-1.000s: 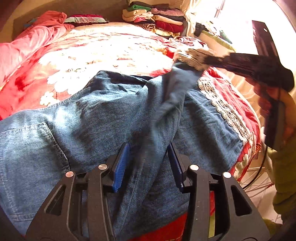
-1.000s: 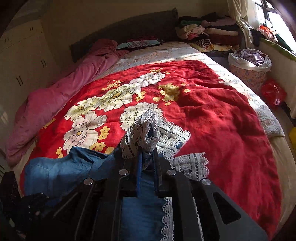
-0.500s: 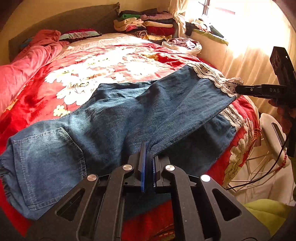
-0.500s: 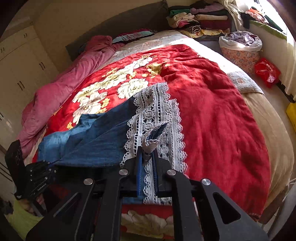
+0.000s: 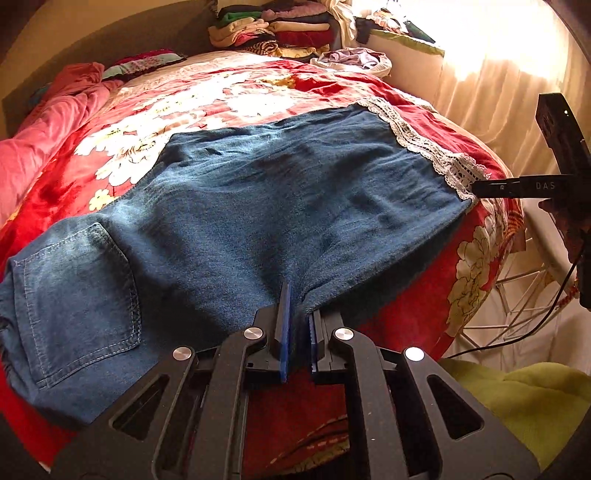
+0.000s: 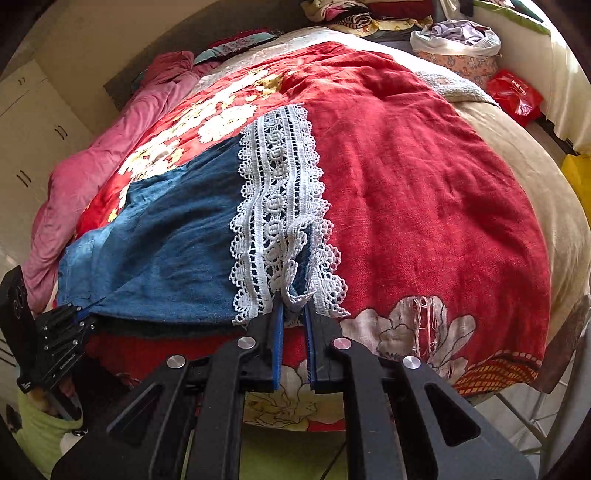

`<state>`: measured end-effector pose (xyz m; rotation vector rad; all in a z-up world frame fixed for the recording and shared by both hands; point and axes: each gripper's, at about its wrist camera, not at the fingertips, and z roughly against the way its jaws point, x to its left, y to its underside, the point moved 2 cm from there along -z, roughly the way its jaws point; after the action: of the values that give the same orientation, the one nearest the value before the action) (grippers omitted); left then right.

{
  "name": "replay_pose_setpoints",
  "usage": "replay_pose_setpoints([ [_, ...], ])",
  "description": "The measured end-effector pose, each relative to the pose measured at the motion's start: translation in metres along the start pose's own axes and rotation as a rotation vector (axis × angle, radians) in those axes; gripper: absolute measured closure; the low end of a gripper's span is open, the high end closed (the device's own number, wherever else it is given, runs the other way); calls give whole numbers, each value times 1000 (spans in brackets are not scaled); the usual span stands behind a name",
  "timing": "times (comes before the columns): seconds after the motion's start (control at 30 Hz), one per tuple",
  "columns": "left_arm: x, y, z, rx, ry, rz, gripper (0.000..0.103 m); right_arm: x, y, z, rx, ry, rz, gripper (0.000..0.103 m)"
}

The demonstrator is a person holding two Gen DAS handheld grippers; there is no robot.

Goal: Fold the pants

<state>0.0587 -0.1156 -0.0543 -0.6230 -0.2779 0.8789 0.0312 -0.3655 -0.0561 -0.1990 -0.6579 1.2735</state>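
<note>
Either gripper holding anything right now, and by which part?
Both hold the jeans: left gripper pinches the near edge of the denim leg, right gripper pinches the white lace hem.

Red floral bedspread [image 6: 424, 192] lies bare right of the pants' [image 5: 280, 199] lace hem [image 6: 284, 206]: open room there. Far end blocked by stacked clothes [image 5: 273, 33] and a full laundry basket [image 6: 458, 48]. Pink quilt [image 6: 92, 173] heaped along left side. White wire rack [image 5: 524, 306] stands close by bed's near corner.
</note>
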Motion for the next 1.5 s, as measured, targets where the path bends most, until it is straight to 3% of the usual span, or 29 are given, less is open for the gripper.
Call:
replay_pose_setpoints([
  [0.2,-2,3,-4,15,-3,-6,99,-9,2,-4,-8,-8,-36,93],
  [0.3,-3,4,-5,23,-7,-8,99,-12,1,1,-8,-10,-51,88],
  [0.33,-3,5,-5,22,-8,-9,99,-12,0,5,-16,5,-47,80],
  [0.53,-2,7,-2,23,12,10,96,-4,-16,47,-179,132,35,77],
  [0.6,-3,8,2,28,22,14,92,16,-18,45,-193,113,115,76],
  [0.67,-3,11,11,19,53,24,73,40,-18,30,-156,37,183,75],
  [0.77,7,17,30,-12,44,63,61,78,-13,5,-104,-36,296,74],
  [0.87,38,21,55,-61,-6,166,51,105,-5,-22,-29,-81,370,74],
  [1.0,99,32,88,-117,-153,353,41,110,8,-49,58,-69,398,74],
  [1.1,140,44,103,-147,-238,489,30,104,13,-53,69,-82,381,74],
  [1.17,160,50,105,-132,-313,544,19,104,11,-52,73,-93,373,74],
  [1.23,178,56,100,-113,-337,588,14,106,10,-44,50,-107,382,74],
  [1.27,187,58,95,-100,-346,617,14,108,9,-39,31,-123,389,74],
  [1.33,200,62,82,-70,-351,661,14,114,8,-33,2,-141,402,55],
  [1.37,204,65,77,-63,-341,673,23,116,8,-32,-6,-140,410,54],
  [1.4,205,68,73,-59,-324,682,38,118,7,-34,-4,-138,416,54],
  [1.43,204,69,69,-53,-305,692,60,119,7,-39,10,-131,417,54],
  [1.5,201,70,72,-69,-312,689,63,118,9,-48,48,-104,416,54],
])
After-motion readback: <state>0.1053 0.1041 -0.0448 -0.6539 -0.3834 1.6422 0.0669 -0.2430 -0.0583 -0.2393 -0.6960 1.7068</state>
